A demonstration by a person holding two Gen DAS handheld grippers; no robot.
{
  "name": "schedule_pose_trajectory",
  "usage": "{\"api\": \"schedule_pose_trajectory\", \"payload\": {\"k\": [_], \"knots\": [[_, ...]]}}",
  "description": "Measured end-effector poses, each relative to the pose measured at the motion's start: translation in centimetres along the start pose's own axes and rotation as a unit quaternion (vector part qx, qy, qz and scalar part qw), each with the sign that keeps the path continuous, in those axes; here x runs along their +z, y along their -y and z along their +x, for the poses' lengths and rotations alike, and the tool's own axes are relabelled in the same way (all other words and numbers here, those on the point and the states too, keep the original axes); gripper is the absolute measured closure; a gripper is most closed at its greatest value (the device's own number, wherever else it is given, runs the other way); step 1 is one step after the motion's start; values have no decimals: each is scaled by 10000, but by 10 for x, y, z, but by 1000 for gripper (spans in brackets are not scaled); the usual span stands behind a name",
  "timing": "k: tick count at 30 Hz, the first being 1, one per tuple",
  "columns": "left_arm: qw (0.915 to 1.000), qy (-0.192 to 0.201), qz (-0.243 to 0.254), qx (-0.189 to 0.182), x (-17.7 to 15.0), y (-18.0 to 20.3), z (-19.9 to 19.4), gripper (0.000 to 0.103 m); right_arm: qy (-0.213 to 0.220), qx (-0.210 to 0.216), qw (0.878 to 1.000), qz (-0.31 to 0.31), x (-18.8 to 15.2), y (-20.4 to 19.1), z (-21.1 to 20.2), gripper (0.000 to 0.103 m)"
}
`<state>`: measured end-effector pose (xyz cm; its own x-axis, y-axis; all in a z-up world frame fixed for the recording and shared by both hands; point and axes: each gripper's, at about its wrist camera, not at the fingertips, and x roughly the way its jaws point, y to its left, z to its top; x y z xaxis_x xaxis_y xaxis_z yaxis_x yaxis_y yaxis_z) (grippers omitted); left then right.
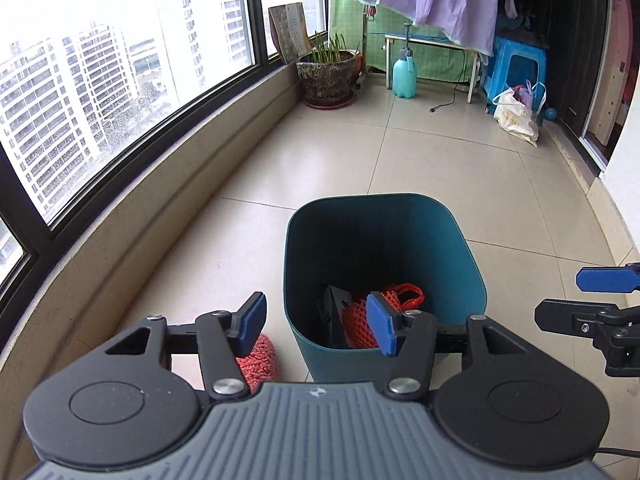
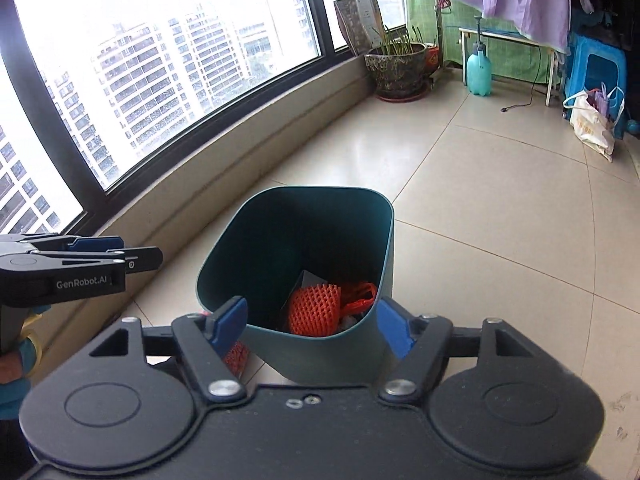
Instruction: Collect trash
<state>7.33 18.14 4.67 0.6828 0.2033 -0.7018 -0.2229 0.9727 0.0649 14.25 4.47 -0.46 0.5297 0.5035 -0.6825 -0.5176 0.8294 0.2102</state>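
- I see one orange foam net (image 1: 258,362) lying on the floor, just beside the bin's left wall; it is left to collect.
- My left gripper (image 1: 318,322) has its fingers spread apart and empty.
- The teal trash bin (image 1: 384,208) stands on the tiles, already holding an orange foam net sleeve (image 2: 314,310), an orange mesh bag (image 2: 360,294) and a dark wrapper (image 1: 334,312).
- My right gripper (image 2: 314,326) is wide open, gripping nothing.
- I judge the job nearly done.
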Motion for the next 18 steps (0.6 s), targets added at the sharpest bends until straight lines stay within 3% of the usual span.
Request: {"api": "schedule_pose_trajectory", "payload": {"k": [3,12,18], "knots": [[9998,171,56,-53,-10,10,-17,45,218,39,9997,-93,-8,-8,-26,27],[9973,547,-30,-483,-35,18,-57,22,932,74,9956,-109,-33,-22,-81,15],[9965,582,-80,-596,-45,21,-59,20,1328,8,9911,24,-45,-17,-94,7]]}}
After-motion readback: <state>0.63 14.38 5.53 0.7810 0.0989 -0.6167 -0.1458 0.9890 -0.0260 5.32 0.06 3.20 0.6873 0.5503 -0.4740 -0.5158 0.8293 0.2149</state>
